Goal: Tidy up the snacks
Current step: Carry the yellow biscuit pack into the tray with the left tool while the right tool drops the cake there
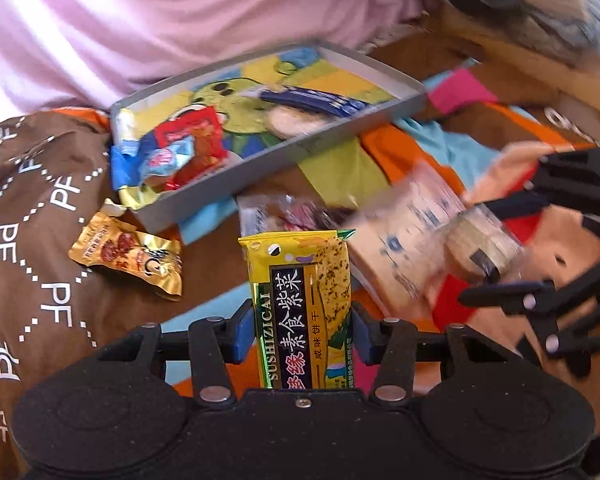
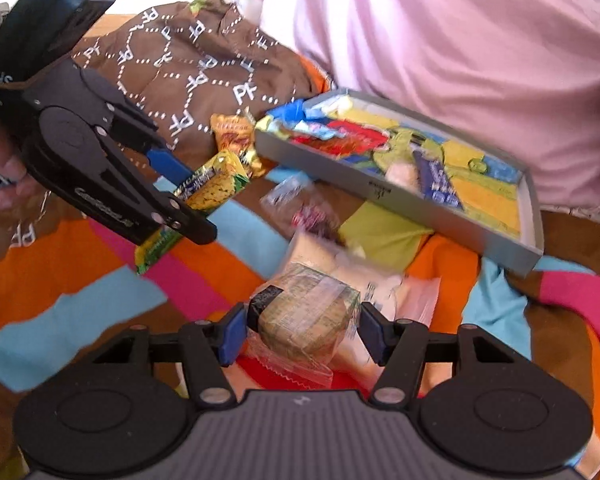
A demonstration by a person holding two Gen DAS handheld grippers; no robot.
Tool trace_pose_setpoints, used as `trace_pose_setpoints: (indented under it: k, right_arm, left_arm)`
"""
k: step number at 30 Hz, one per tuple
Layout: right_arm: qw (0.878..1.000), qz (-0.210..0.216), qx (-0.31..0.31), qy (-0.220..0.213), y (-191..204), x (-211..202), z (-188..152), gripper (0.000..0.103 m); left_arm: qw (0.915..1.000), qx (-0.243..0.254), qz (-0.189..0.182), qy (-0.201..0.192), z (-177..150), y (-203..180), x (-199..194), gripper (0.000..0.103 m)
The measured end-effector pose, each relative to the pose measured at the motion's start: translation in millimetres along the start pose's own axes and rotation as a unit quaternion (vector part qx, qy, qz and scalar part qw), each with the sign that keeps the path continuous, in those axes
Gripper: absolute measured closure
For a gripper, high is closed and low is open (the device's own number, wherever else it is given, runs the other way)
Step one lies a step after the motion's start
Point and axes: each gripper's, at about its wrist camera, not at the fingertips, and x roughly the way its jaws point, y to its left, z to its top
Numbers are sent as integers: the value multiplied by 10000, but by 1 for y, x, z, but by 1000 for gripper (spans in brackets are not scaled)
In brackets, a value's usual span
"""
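A pink quilt (image 2: 460,40) fills the far side of both views. Before it spreads a striped bedspread (image 2: 80,280) in orange, blue, pink and brown, which carries everything. A brown cloth (image 1: 40,208) printed with white "PF" letters and dotted diamonds lies bunched on it.

A grey tray (image 1: 324,140) with a cartoon picture on its floor sits tilted on the bedspread, near the quilt. In it lie a red packet (image 1: 204,136) and a pale blue packet at one end, a dark blue bar wrapper (image 1: 316,100) and a round pale biscuit (image 1: 296,122) toward the other. The writing on these is too small to read.

The left hand-held gripper (image 1: 302,332) is clamped on a yellow-green cracker packet (image 1: 300,300), blue pads against both long edges, above the bedspread. Its black band reads "SUSHIZICAI", with large Chinese characters alongside. In the right wrist view this gripper's black arm bears a white brand word too blurred to read.

The right hand-held gripper (image 2: 304,332) is clamped on a clear-wrapped greenish cake (image 2: 308,320), pads touching both sides, over a loose heap of pale packets (image 2: 320,256) blurred by motion.

A gold packet (image 1: 128,252) with a red picture lies alone on the brown cloth, just beside the tray's near corner; its print is unreadable.
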Motion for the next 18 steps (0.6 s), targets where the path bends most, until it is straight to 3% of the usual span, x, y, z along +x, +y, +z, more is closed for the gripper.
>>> trace_pose_setpoints:
  k: [18]
  right_arm:
    - [9962,-646,127,-576,-38,26,44,39]
  left_arm:
    - [9943,-650,580,-610,48,27,10,53]
